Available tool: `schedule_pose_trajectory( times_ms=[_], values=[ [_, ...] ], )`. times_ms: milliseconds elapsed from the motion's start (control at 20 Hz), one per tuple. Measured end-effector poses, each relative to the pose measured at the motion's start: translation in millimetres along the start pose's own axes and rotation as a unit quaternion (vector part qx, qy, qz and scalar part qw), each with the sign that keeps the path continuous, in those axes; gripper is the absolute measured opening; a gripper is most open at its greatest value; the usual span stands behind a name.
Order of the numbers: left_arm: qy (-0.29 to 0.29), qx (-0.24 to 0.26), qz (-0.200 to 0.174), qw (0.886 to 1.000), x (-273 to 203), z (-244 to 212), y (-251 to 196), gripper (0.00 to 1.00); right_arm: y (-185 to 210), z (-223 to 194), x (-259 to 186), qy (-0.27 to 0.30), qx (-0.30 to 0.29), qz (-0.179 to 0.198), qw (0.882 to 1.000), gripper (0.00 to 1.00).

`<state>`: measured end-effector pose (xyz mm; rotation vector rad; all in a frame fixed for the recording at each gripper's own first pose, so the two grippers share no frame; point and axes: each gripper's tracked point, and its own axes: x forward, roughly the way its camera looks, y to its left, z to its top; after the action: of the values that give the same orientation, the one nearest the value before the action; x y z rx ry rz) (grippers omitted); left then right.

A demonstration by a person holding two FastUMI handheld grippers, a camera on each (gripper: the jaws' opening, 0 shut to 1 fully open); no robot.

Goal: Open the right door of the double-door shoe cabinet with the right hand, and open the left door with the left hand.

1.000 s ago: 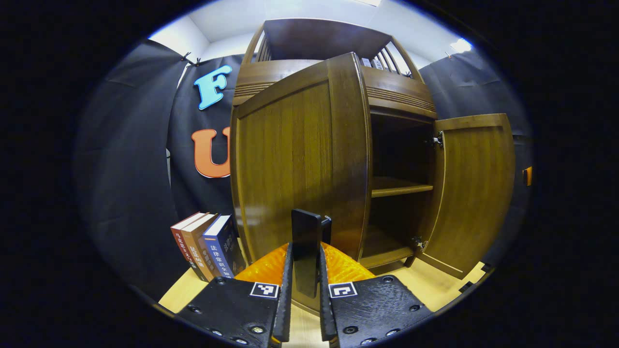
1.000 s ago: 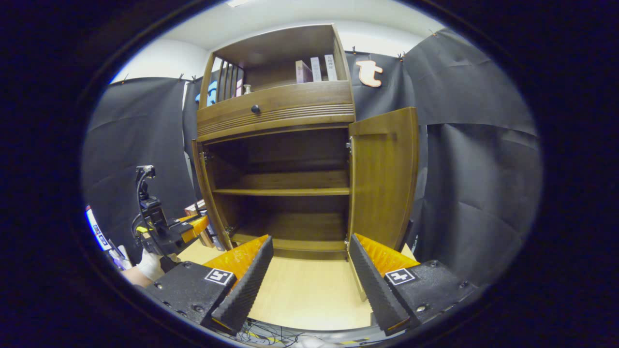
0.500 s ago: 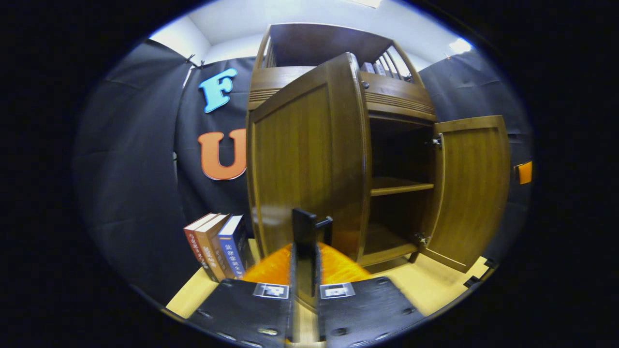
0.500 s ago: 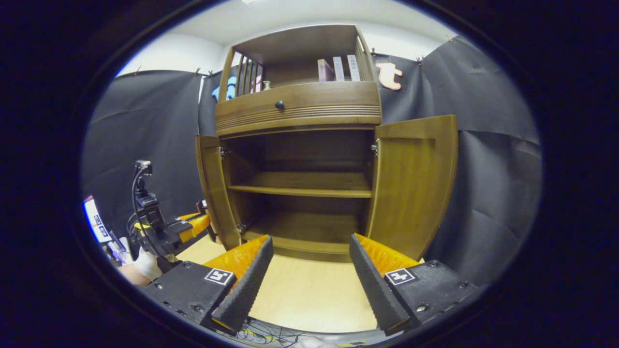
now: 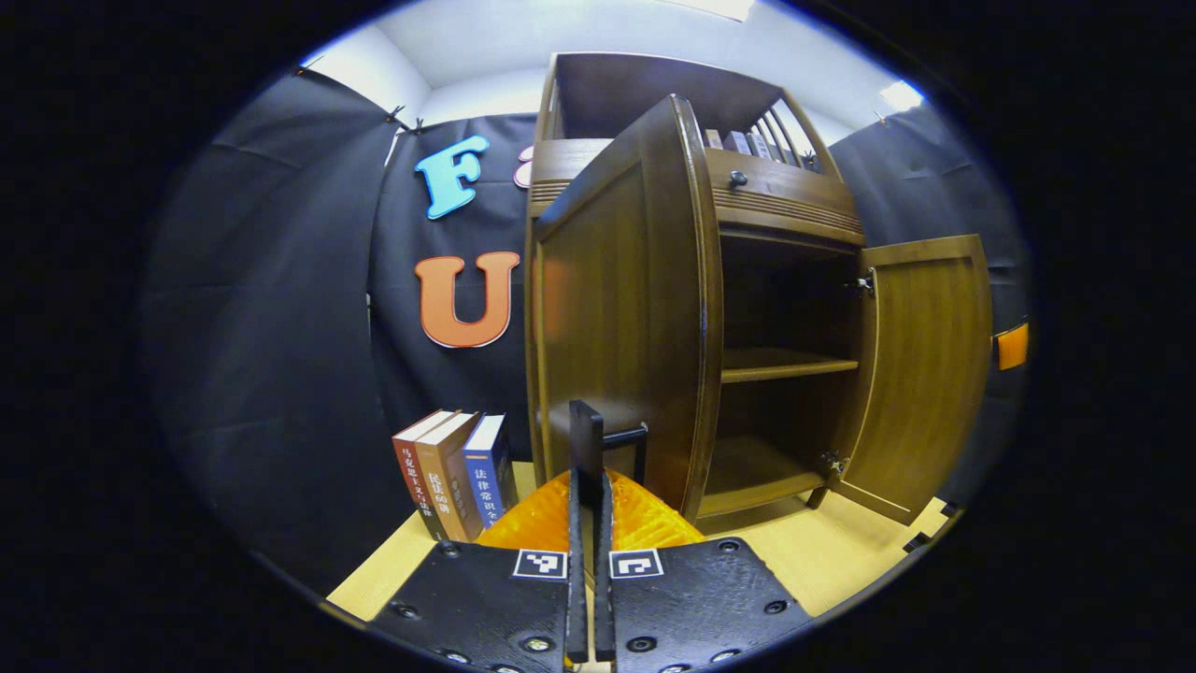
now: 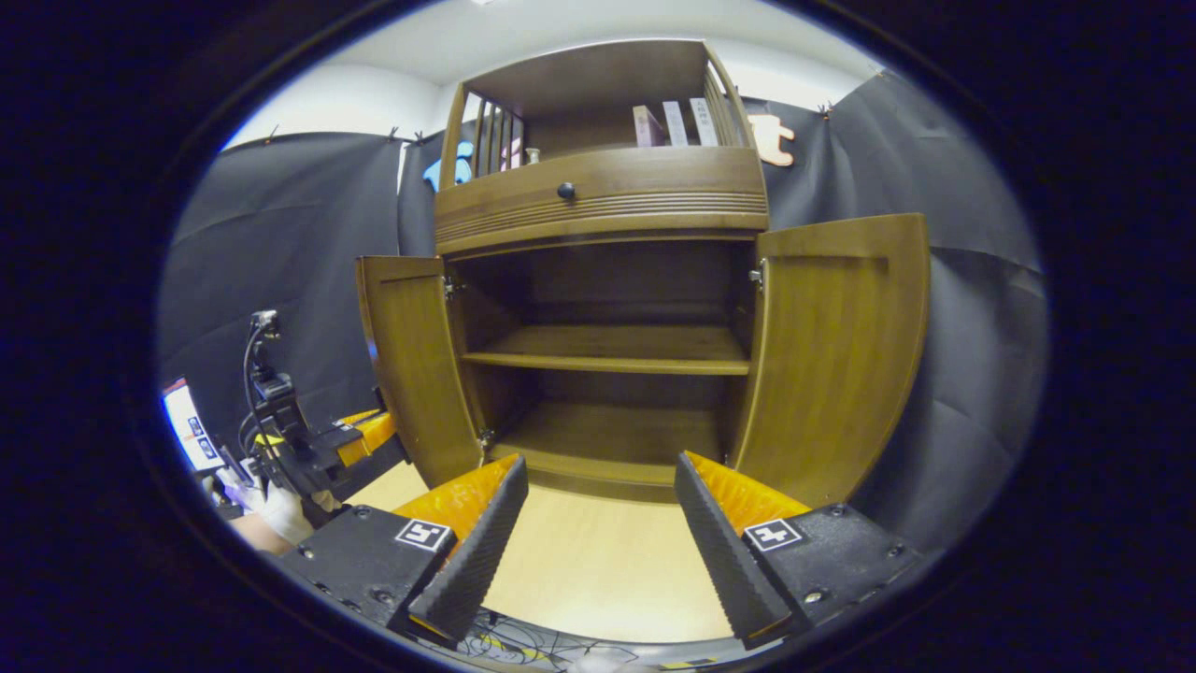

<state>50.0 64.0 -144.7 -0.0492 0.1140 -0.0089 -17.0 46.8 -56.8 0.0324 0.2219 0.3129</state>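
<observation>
The brown wooden shoe cabinet stands with both doors swung out, showing two bare shelves. In the left gripper view the left door is seen nearly edge-on, and my left gripper is shut on its black bar handle. The right door hangs open farther off. From the right gripper view the left door and right door flank the opening. My right gripper is open with nothing in it, low in front of the cabinet. The left gripper and a gloved hand sit beside the left door.
Three books lean against the black cloth left of the cabinet. A drawer with a dark knob and a top shelf holding books sit above the doors. Light wooden floor lies in front, with cables at its near edge.
The left door has swung farther out, carried by my left gripper on its handle. My right gripper stays open and has shifted slightly, so the cabinet sits more to the right in its view.
</observation>
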Motion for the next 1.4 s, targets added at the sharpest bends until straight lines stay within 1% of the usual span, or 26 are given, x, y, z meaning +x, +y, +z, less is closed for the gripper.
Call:
schedule_pose_trajectory(
  times_ms=[50, 150, 350, 450, 650, 800, 850, 1050, 1200, 1250, 1300, 1350, 1400],
  values=[
    [-0.003, -0.002, -0.006, 1.0, 0, 1, 5, 0.0, 4, -1, 2, 0.001, 0.001, 0.004, 1.0, 1.0],
    [-0.004, -0.001, -0.02, 1.0, -3, -1, 15, 0.0, 11, 1, 3, -0.001, 0.0, 0.009, 1.0, 0.99],
    [-0.007, 0.012, -0.041, 0.999, -4, -2, 35, 0.0, 27, -2, 9, 0.003, 0.0, 0.021, 1.0, 1.0],
    [-0.007, 0.013, -0.043, 0.999, -3, -3, 49, 0.0, 33, -3, 12, 0.005, -0.001, 0.025, 1.0, 0.99],
    [-0.004, 0.021, -0.037, 0.999, -1, -5, 82, 0.0, 41, -5, 16, 0.009, -0.003, 0.03, 1.0, 0.99],
    [-0.001, 0.021, -0.042, 0.999, 5, -9, 104, 0.0, 44, -5, 20, 0.014, -0.005, 0.031, 0.999, 0.99],
    [0.004, 0.021, -0.048, 0.999, 9, -13, 110, 0.0, 44, -6, 21, 0.016, -0.007, 0.03, 0.999, 1.0],
    [0.007, -0.005, -0.078, 0.997, 11, -14, 128, 0.0, 40, -7, 25, 0.024, -0.016, 0.025, 0.999, 0.99],
    [0.013, 0.003, -0.101, 0.995, 14, -17, 133, 0.0, 34, -9, 27, 0.032, -0.018, 0.021, 0.999, 0.99],
    [0.023, 0.007, -0.106, 0.994, 14, -21, 133, 0.01, 34, -10, 27, 0.033, -0.019, 0.021, 0.999, 1.0],
    [0.035, 0.008, -0.104, 0.994, 11, -27, 135, 0.11, 32, -9, 26, 0.033, -0.022, 0.02, 0.999, 1.0],
    [0.047, 0.011, -0.093, 0.995, 11, -34, 141, 0.13, 31, -8, 25, 0.031, -0.024, 0.02, 0.999, 0.99],
    [0.054, 0.017, -0.073, 0.996, 6, -38, 150, 0.16, 28, -7, 24, 0.028, -0.026, 0.019, 0.999, 1.0]
  ],
)
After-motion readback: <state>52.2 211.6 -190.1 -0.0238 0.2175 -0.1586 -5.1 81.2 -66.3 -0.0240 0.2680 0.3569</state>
